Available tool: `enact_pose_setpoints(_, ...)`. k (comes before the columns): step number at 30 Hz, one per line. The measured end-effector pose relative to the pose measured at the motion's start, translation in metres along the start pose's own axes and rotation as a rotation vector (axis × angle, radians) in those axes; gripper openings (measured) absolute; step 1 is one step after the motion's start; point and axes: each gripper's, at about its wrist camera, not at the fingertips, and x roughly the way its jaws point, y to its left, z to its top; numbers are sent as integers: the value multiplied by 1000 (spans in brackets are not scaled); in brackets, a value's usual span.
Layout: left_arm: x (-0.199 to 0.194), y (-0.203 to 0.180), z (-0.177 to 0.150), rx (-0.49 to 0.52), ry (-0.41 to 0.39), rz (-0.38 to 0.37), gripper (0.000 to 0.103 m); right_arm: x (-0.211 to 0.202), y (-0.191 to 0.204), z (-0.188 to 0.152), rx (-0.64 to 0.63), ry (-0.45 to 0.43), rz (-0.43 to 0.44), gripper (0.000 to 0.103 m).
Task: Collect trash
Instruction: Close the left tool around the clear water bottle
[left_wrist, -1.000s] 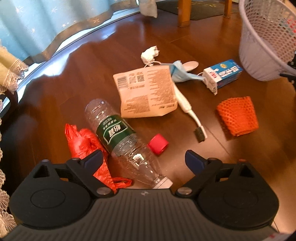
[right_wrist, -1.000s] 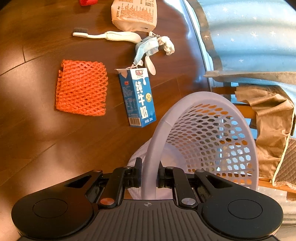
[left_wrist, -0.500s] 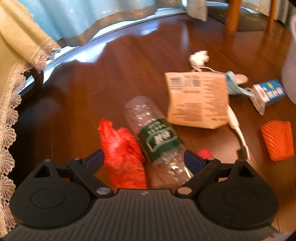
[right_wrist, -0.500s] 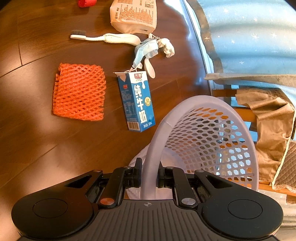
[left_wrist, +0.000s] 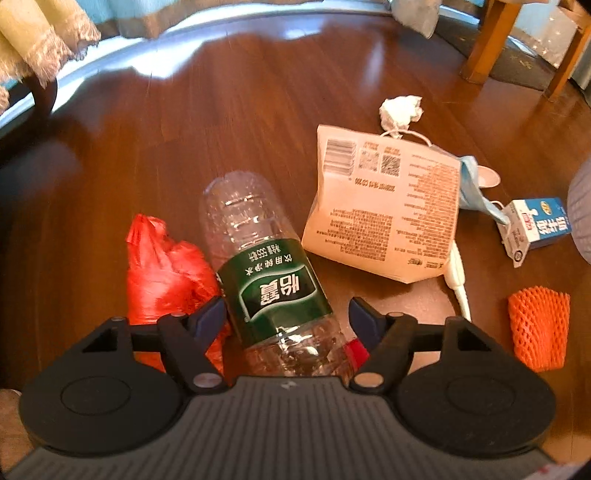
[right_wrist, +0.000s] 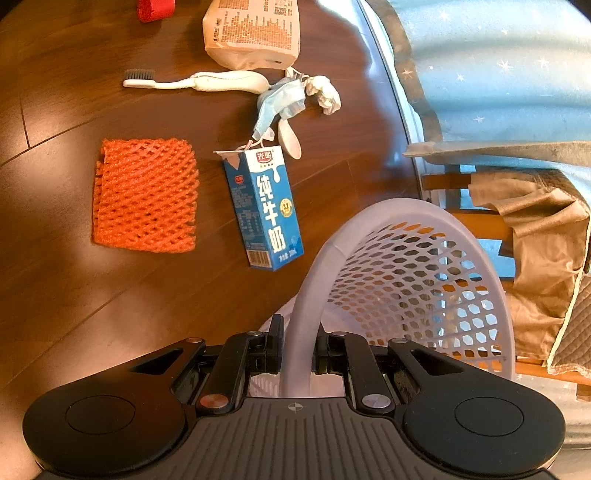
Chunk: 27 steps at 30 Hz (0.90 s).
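Right wrist view: lavender mesh basket (right_wrist: 417, 280), tipped on its side, open mouth toward the camera; no trash visible inside. Right gripper (right_wrist: 297, 345) clamped on the basket's rim, one finger on either side. On the wooden floor (right_wrist: 55, 302) beside it: blue milk carton (right_wrist: 264, 206), lying flat, torn top pointing away from the camera; orange foam net (right_wrist: 146, 195); toothbrush (right_wrist: 195, 81); blue face mask (right_wrist: 280, 107) draped over a white spoon (right_wrist: 290, 138); crumpled tissue (right_wrist: 325, 92); paper snack bag (right_wrist: 253, 33), top cut off by the frame.

Left wrist view: left gripper (left_wrist: 287, 314), fingers spread wide, straddling a clear plastic bottle (left_wrist: 266, 266) with green label. Bottle lies flat, long axis running away from the camera, base at the far end, neck hidden under the gripper body. Left finger (left_wrist: 210, 315) overlaps a red plastic bag (left_wrist: 166, 269); contact with the bottle cannot be told. Red cap (left_wrist: 356, 350), mostly hidden behind the right finger. Basket only a grey sliver at the right edge.
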Motion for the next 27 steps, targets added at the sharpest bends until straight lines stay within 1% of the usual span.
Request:
enact_pose_setpoints(2, 7, 1, 2, -5, 10, 7, 64, 0, -1, 0, 3, -2, 1, 10)
enact_pose_setpoints(7, 21, 4, 6, -30, 40, 18, 62, 1, -2, 1, 8, -6, 5, 10)
enact_pose_setpoints(15, 29, -3, 7, 17, 69, 39, 59, 0, 0, 1, -11, -11, 4, 10)
enact_pose_setpoints(18, 24, -6, 7, 31, 78, 46, 59, 1, 0, 0, -13, -10, 3, 9)
enact_pose_setpoints(22, 13, -4, 6, 5, 93, 41, 58, 1, -1, 1, -10, -8, 3, 10)
enact_pose_setpoints(25, 2, -2, 6, -10, 93, 29, 58, 2, 0, 1, -13, -8, 4, 10)
enact_pose_setpoints(27, -7, -3, 7, 1, 87, 24, 58, 2, 0, 1, -14, -8, 5, 9)
